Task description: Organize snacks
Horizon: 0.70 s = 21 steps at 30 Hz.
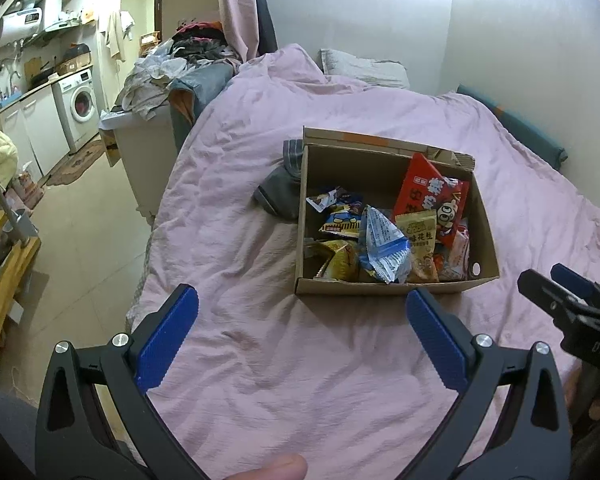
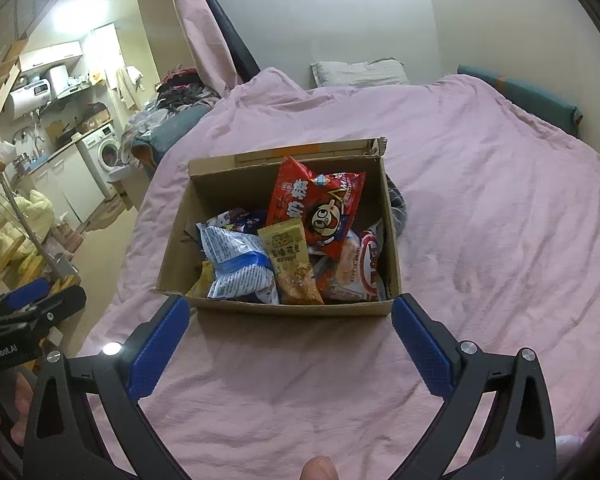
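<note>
An open cardboard box (image 1: 486, 236) (image 2: 176, 256) sits on a pink bedspread (image 1: 300, 360) (image 2: 480, 240). Several snack packs fill it: a red bag (image 1: 428, 188) (image 2: 316, 204), a blue-white bag (image 1: 384, 248) (image 2: 236, 264) and a yellow peanut pack (image 1: 418, 244) (image 2: 294, 264). My left gripper (image 1: 302, 300) hovers open over the sheet just in front of the box, nothing between its fingers. My right gripper (image 2: 290, 308) also stands open at the box's near wall, empty. Each gripper shows at the edge of the other's view: the right gripper (image 1: 556, 288), the left gripper (image 2: 48, 296).
A dark grey garment (image 1: 280, 188) (image 2: 396, 208) lies against the box's far side. A pillow (image 1: 364, 66) (image 2: 356, 72) rests at the bed's head by the wall. Left of the bed are a clothes pile (image 1: 172, 68), a washing machine (image 1: 80, 104) and wooden furniture (image 1: 4, 280).
</note>
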Available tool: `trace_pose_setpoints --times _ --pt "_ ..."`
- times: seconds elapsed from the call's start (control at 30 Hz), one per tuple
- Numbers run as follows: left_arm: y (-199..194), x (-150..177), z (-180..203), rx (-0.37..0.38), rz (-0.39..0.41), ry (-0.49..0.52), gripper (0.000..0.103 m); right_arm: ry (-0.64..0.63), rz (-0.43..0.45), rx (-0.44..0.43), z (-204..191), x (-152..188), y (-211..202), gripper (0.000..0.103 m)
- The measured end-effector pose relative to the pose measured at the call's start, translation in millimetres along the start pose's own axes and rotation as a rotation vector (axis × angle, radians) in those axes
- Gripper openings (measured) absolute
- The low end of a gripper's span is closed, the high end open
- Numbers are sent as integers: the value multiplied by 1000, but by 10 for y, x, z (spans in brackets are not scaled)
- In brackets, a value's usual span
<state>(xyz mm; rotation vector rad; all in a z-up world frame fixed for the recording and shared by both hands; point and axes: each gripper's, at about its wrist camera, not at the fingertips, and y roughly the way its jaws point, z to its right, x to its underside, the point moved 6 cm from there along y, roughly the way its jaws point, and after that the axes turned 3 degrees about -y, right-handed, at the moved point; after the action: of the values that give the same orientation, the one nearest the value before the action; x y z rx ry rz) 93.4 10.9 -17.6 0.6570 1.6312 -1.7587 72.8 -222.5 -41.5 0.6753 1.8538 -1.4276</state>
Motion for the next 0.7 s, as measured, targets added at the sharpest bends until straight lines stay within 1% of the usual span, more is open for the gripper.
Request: trace_pose_setpoints --times 0.23,0.7 --pt "-56 -20 58 -7 39 45 103 -13 -6 3 -24 31 3 103" --pt "-25 -8 21 -7 18 16 103 -13 -5 7 -30 25 2 103"
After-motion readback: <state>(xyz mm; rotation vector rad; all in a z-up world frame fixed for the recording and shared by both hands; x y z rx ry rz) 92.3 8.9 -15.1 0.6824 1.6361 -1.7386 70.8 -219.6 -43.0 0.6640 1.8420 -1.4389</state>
